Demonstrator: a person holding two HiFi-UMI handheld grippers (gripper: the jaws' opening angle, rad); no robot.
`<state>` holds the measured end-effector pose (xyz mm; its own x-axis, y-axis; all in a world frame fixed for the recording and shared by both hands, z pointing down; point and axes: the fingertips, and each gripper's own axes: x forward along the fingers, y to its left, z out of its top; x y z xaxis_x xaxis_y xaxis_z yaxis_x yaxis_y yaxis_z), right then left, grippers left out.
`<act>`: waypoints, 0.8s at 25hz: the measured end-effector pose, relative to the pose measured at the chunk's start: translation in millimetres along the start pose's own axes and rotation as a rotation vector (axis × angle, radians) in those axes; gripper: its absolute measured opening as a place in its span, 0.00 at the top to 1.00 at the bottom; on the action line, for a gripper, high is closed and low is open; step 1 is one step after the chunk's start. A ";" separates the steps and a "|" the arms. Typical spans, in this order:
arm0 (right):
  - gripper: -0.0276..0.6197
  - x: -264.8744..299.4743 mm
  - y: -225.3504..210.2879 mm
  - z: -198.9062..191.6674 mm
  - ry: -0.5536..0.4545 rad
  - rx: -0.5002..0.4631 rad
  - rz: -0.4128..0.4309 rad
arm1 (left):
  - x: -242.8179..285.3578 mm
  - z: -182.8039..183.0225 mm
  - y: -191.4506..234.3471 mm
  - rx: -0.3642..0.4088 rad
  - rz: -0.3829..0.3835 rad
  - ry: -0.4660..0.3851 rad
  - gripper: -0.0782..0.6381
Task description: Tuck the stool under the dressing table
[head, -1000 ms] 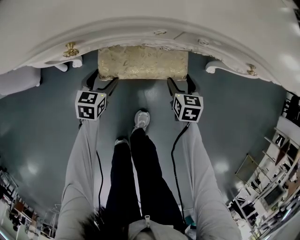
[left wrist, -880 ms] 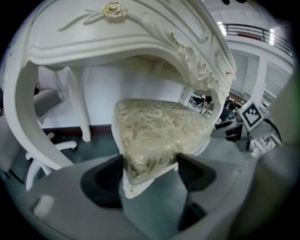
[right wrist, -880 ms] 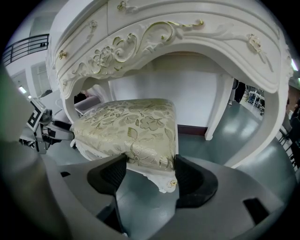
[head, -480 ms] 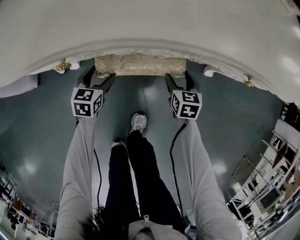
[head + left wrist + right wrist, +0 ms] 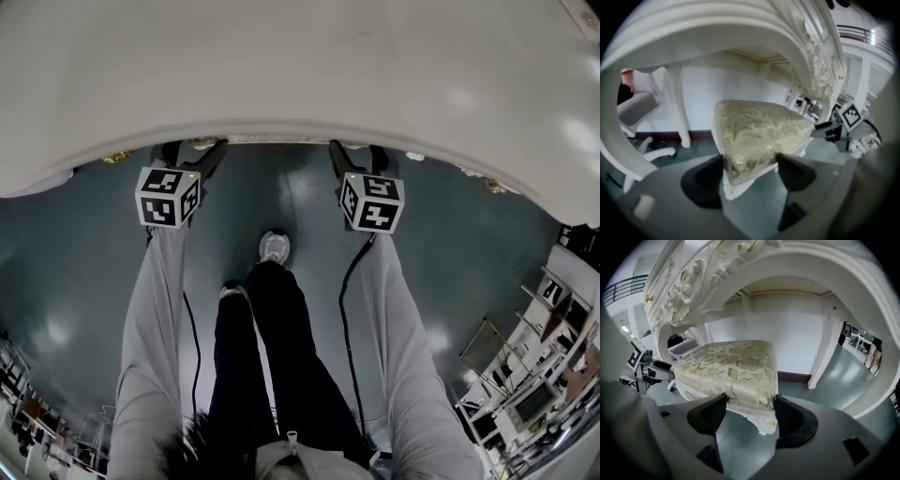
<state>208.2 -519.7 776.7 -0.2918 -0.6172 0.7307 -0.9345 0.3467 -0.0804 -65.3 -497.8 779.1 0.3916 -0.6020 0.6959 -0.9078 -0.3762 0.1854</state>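
Tabletop rim [image 5: 281,141] close over stool seat [image 5: 736,369]

Dressing table [image 5: 300,66] arches close over both grippers, its carved apron roofing the gap ahead. The stool [image 5: 759,136] fills the jaws of the left gripper [image 5: 752,171] and the right gripper [image 5: 750,411]. A white table leg [image 5: 677,103] and a grey chair [image 5: 635,105] stand ahead-left of the left gripper; a second leg [image 5: 825,352] stands ahead-right of the right gripper. Bare floor [image 5: 281,197] lies open behind both.
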 end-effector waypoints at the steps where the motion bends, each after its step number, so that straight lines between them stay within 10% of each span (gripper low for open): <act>1: 0.45 2.3 -0.7 -0.8 -0.001 0.000 0.001 | 2.2 -0.8 0.5 -0.001 0.000 -0.001 0.38; 20: 0.49 0.9 -5.0 11.2 -0.031 0.053 0.000 | -7.4 22.1 -0.7 -0.014 0.065 -0.095 0.40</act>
<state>210.3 -530.0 770.2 -0.2973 -0.6393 0.7092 -0.9438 0.3092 -0.1169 -64.3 -508.7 758.4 0.3435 -0.6890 0.6382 -0.9336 -0.3245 0.1521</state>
